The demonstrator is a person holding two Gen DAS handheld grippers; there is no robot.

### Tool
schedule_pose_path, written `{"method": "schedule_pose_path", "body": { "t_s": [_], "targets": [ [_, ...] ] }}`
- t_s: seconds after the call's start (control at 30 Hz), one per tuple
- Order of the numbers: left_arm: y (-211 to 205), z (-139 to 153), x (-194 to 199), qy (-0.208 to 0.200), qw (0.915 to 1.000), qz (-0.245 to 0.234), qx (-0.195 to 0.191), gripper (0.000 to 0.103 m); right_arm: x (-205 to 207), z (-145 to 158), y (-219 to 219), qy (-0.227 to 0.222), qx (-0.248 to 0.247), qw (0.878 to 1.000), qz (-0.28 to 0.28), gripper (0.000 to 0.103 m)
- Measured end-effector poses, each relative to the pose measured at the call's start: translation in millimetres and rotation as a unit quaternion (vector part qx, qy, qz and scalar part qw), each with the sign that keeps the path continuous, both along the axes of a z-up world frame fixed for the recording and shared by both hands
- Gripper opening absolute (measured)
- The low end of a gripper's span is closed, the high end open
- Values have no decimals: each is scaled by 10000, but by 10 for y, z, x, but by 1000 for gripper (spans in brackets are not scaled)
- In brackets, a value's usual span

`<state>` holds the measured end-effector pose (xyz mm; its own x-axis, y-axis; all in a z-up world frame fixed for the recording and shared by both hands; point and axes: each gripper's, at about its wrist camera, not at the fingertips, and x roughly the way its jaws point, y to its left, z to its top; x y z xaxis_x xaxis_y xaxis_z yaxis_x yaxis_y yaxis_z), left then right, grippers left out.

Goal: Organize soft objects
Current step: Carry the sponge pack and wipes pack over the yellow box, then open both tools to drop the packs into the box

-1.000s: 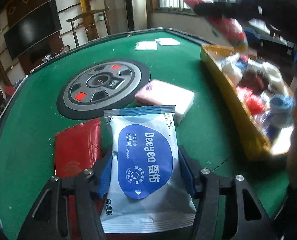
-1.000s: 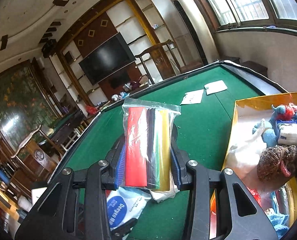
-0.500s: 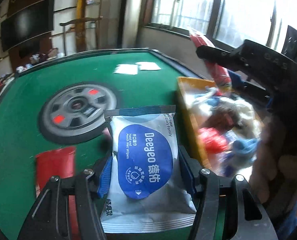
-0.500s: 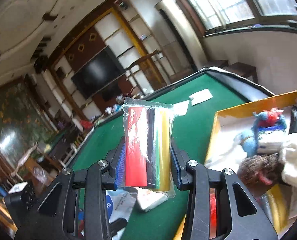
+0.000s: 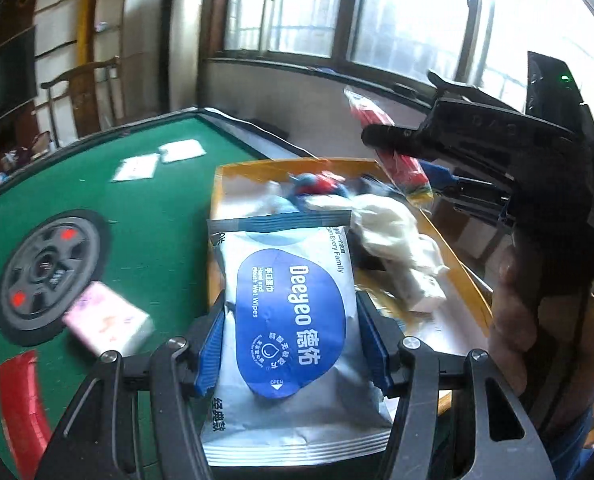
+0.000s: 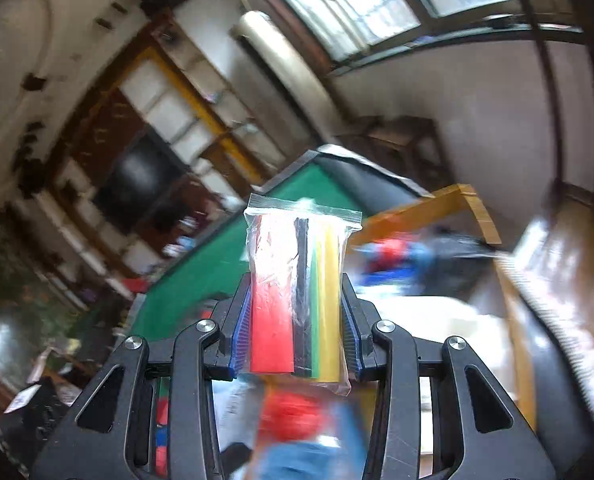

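My left gripper (image 5: 293, 340) is shut on a white and blue wet-wipes pack (image 5: 289, 308), held above the near edge of the yellow box (image 5: 257, 168). The box holds several soft things, among them a white cloth (image 5: 397, 240) and a red and blue plush toy (image 5: 317, 184). My right gripper (image 6: 297, 332) is shut on a clear zip bag of red, black, green and yellow strips (image 6: 297, 292), tilted over the same box (image 6: 469, 204). In the left wrist view that right gripper (image 5: 381, 136) hangs over the box's far right side, with a hand (image 5: 529, 320) on its handle.
On the green felt table (image 5: 157, 208) lie a pink tissue pack (image 5: 105, 320), a red packet (image 5: 21, 404) and two white paper pieces (image 5: 157, 160). A round grey centre panel (image 5: 49, 272) sits in the table. Windows and a wall stand behind the box.
Both grippers have swung to the right from over the table to above the yellow box, each keeping its load. The right gripper has rolled, so its view is now tilted.
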<state>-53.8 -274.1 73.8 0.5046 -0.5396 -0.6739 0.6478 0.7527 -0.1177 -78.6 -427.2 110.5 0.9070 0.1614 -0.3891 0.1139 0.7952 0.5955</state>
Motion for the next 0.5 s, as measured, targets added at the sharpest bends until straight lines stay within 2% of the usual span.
{"method": "schedule_pose_path", "body": {
  "t_s": [0.13, 0.27, 0.4, 0.5],
  "targets": [
    [-160, -57, 36, 4, 9999, -100, -28, 60, -38, -163, -335, 568, -42, 9978, -351, 38],
    [-298, -109, 101, 102, 9998, -154, -38, 60, 44, -298, -468, 1115, -388, 9917, -506, 38],
    [-325, -216, 174, 223, 9995, -175, -111, 62, 127, -391, -528, 1419, -560, 9867, -556, 38],
    [-257, -246, 168, 125, 9995, -239, -192, 63, 169, -444, -474, 1621, -728, 9829, -489, 39]
  ]
}}
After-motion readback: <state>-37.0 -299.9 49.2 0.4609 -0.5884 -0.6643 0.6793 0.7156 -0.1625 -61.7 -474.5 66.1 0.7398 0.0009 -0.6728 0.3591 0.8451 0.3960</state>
